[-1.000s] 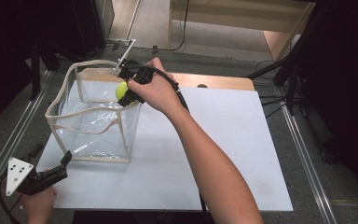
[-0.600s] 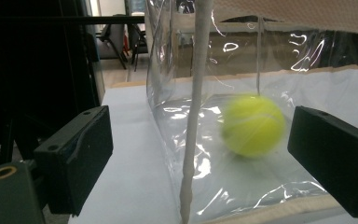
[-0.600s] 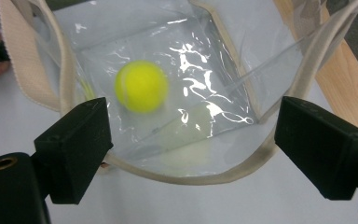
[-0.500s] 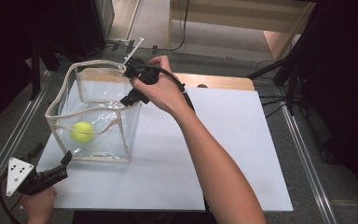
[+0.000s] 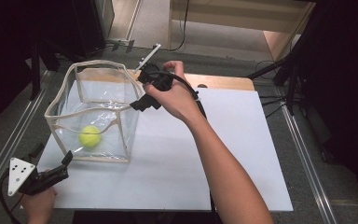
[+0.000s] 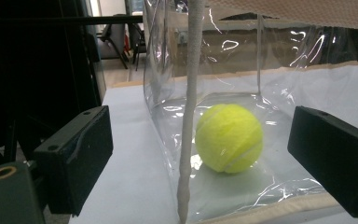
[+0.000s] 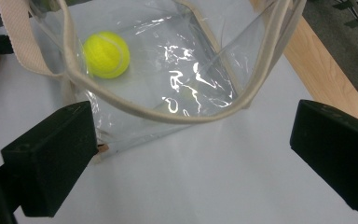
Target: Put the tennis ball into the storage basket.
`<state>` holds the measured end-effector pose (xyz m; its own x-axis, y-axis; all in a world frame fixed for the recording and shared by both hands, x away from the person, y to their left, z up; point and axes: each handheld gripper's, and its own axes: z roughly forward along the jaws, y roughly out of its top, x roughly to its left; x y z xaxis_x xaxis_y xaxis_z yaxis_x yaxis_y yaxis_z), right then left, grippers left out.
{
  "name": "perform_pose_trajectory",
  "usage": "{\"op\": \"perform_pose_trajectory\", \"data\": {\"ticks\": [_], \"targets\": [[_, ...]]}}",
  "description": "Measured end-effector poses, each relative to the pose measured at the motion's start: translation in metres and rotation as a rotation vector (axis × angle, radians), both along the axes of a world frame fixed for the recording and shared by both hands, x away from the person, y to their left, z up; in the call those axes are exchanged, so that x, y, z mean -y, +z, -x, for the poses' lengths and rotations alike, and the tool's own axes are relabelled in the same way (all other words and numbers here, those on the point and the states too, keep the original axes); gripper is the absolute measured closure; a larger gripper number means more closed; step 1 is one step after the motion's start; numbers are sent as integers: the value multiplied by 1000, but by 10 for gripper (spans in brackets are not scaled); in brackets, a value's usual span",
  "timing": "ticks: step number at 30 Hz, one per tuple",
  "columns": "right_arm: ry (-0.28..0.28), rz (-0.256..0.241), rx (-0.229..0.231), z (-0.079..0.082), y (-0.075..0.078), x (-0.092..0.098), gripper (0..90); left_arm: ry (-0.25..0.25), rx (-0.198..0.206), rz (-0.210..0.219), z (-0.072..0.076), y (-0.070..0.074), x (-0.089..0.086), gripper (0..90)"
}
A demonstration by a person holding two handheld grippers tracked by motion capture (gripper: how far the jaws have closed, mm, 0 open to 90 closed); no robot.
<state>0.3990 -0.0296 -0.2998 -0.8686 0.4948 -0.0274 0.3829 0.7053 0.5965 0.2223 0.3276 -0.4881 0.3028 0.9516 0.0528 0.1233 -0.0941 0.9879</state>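
The tennis ball (image 5: pixel 89 136) lies on the floor of a clear plastic tote bag (image 5: pixel 121 135) at the left of the high view, toward the bag's near left corner and apart from its walls. It looks light and springy, with a felt nap that should give the pads good purchase; being round, it is likely to roll or bounce if nudged, so the sure hold is across its widest part, jaws either side of the middle. The bag is soft and flimsy, its thin walls creased and glossy, stiffened only by cream webbing along the rim (image 7: pixel 186 116) and seams; it would buckle if pressed and is best taken by that webbing. It holds nothing but the ball. The right gripper (image 5: pixel 142 100) hovers over the bag's right rim, jaws spread wide and empty. The left gripper (image 5: pixel 63 163) sits low at the lower left of the high view, just outside the bag's near corner, jaws also wide apart with nothing between them.
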Motion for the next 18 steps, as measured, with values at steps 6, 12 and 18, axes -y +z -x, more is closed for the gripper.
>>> {"op": "perform_pose_trajectory", "data": {"ticks": [6, 12, 18], "targets": [[-11, 3, -1, 5, -6, 9, 0, 0, 0, -3, 0, 0, 0, 69], [-19, 6, 5, 9, -14, 14, 0, -1, 1, -2, 0, 0, 1, 69], [-26, 6, 0, 13, -24, 19, 0, -1, -3, -9, 0, 0, 0, 69]]}}
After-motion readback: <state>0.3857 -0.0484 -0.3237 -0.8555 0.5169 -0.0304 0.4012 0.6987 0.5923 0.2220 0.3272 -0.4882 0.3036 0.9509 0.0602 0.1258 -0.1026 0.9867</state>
